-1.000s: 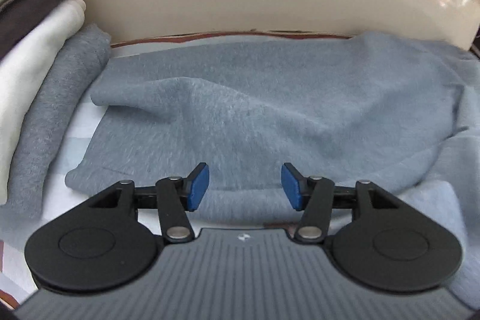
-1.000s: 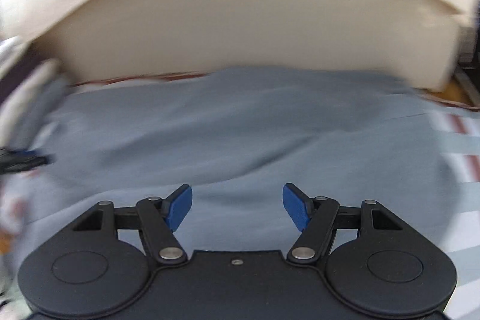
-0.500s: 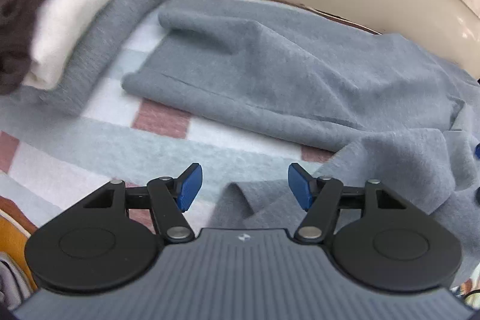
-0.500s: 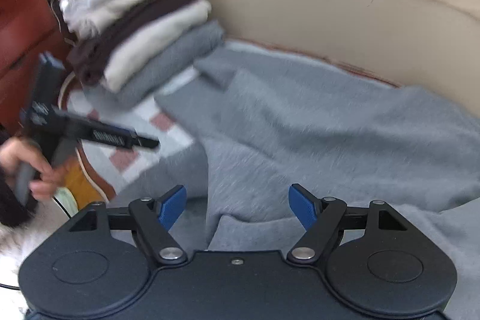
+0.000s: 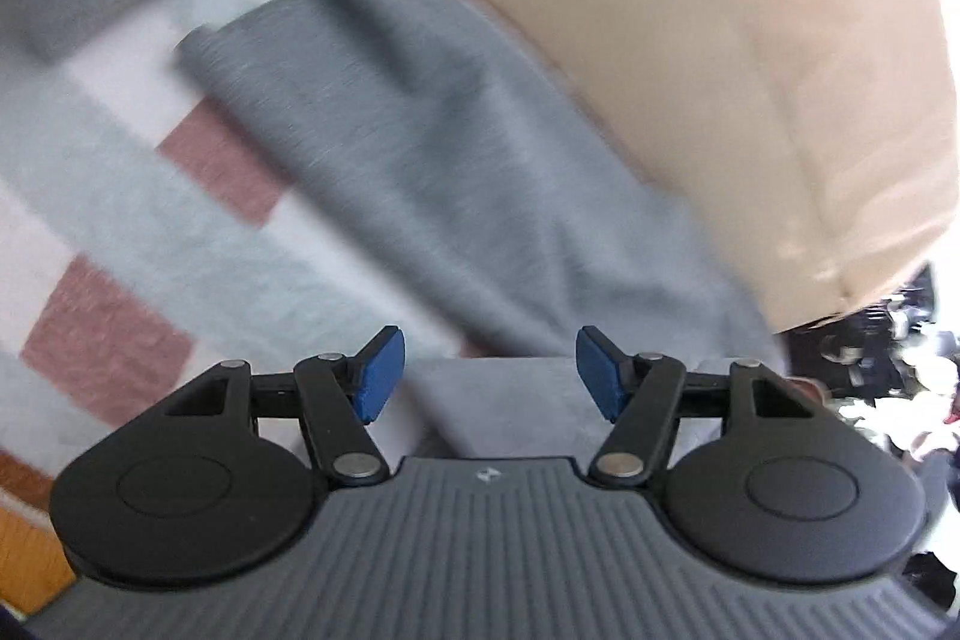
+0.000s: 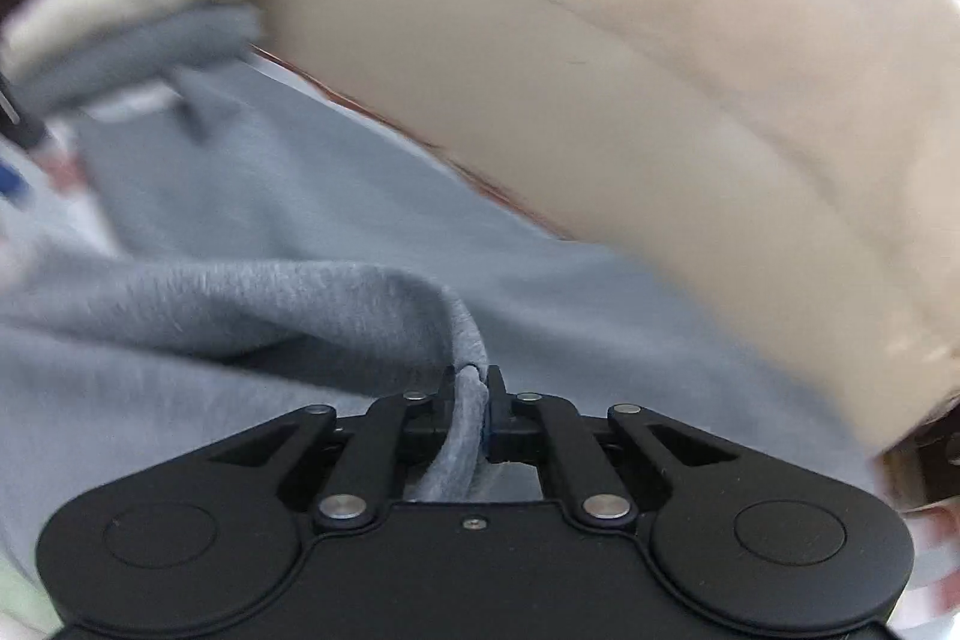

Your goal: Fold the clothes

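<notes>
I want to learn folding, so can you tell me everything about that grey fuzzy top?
The grey top looks soft and fleecy, like a sweatshirt. It lies spread and rumpled on a checked blanket, running up to a beige cushion. The right tongs are shut on a bunched edge, pulling up a ridge. The left tongs hang open over it. Which part is a sleeve, I cannot tell.

No legible text or labels.

Checked blanket [image 5: 150,220] underneath; beige sofa back [image 6: 600,100] behind; dark clutter [image 5: 900,370] far right.
</notes>
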